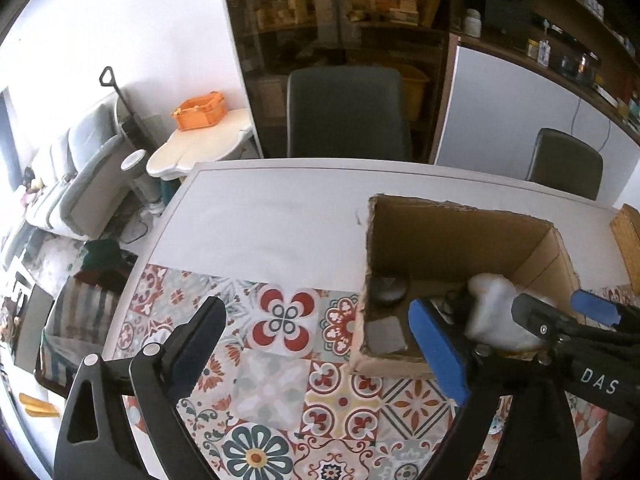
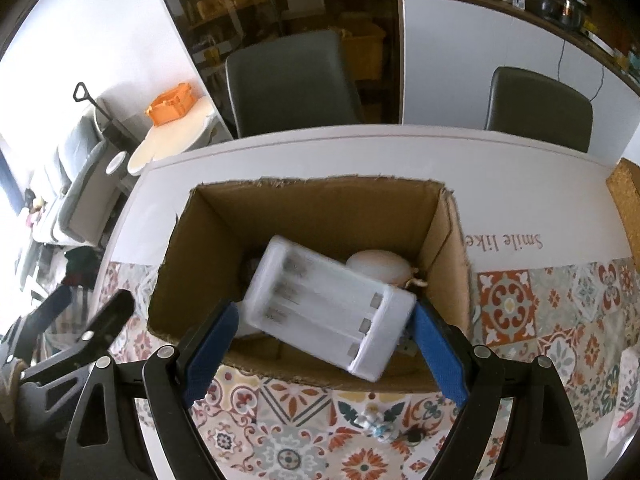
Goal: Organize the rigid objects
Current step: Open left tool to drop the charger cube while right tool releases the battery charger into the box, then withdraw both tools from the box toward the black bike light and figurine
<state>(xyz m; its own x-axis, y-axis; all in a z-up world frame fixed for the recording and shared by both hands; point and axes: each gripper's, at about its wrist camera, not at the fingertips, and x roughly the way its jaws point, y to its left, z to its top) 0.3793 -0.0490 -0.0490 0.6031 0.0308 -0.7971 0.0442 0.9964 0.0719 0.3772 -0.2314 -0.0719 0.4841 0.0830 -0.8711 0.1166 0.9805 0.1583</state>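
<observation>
An open cardboard box (image 2: 304, 208) stands on the tiled tablecloth; it also shows in the left wrist view (image 1: 460, 236). A white battery charger (image 2: 328, 308) hangs tilted and blurred over the box opening, between the blue pads of my right gripper (image 2: 324, 344), whose jaws stand wide; only the right pad seems near it. It also shows in the left wrist view (image 1: 496, 316). Inside the box lie a white rounded object (image 2: 376, 266), a dark round object (image 1: 388, 290) and a grey flat piece (image 1: 386, 336). My left gripper (image 1: 320, 344) is open and empty, left of the box.
Two grey chairs (image 2: 292, 80) (image 2: 540, 108) stand behind the table. A cork board (image 2: 624, 200) lies at the table's right edge. Small trinkets (image 2: 376, 426) lie on the cloth in front of the box. A side table with an orange crate (image 1: 200, 110) stands at the left.
</observation>
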